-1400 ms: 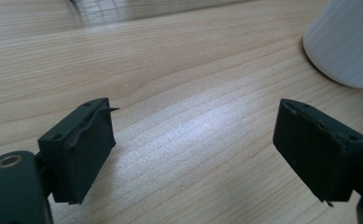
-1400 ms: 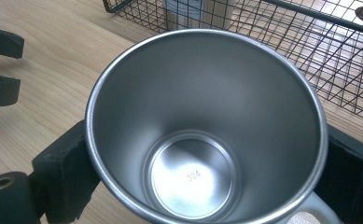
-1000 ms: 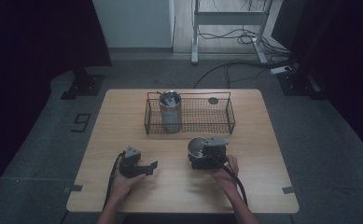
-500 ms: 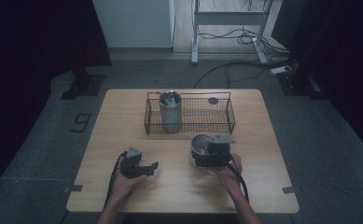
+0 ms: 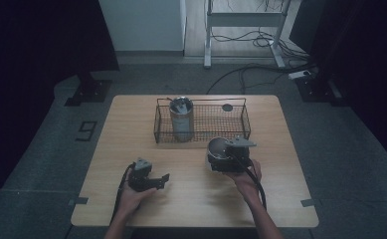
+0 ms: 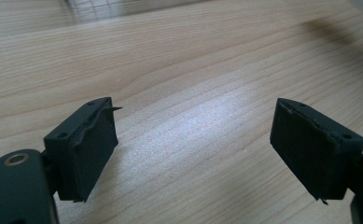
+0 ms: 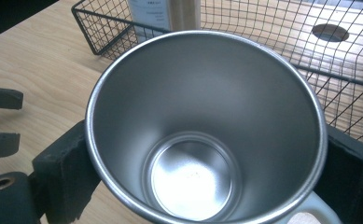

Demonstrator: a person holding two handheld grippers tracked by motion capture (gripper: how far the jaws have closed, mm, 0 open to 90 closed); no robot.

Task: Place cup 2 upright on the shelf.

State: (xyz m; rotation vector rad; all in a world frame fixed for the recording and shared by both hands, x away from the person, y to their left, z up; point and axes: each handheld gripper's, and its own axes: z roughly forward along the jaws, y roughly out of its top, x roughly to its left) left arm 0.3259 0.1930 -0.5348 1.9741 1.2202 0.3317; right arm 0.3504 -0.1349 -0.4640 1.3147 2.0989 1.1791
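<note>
Wooden counter (image 5: 196,199), pale grain, rectangular, standing on a grey floor. Right tool (image 5: 226,158), held in the person's right hand (image 5: 244,175), sits right of centre on the counter, just in front of the basket; its two black jaws press against opposite sides of a steel mug (image 7: 202,130), which is upright, open at the top and empty, with a pale handle stub showing at the lower right in the right gripper view. Left tool (image 6: 193,149), held in the left hand (image 5: 134,195), lies toward the front left of the counter, well apart from the right tool; its jaws stand wide apart with nothing between them, bare wood showing through the gap in the left gripper view. Black wire basket (image 5: 241,130), rectangular, set across the far middle of the counter, just beyond the mug. Inside its left part, one upright metal canister (image 5: 181,118) with a label on its side; its top contents cannot be made out. Round dark hole (image 5: 227,107) in the counter surface, seen through the basket's mesh at the far right. Cable (image 5: 256,184) trails from the right tool back along the forearm
</note>
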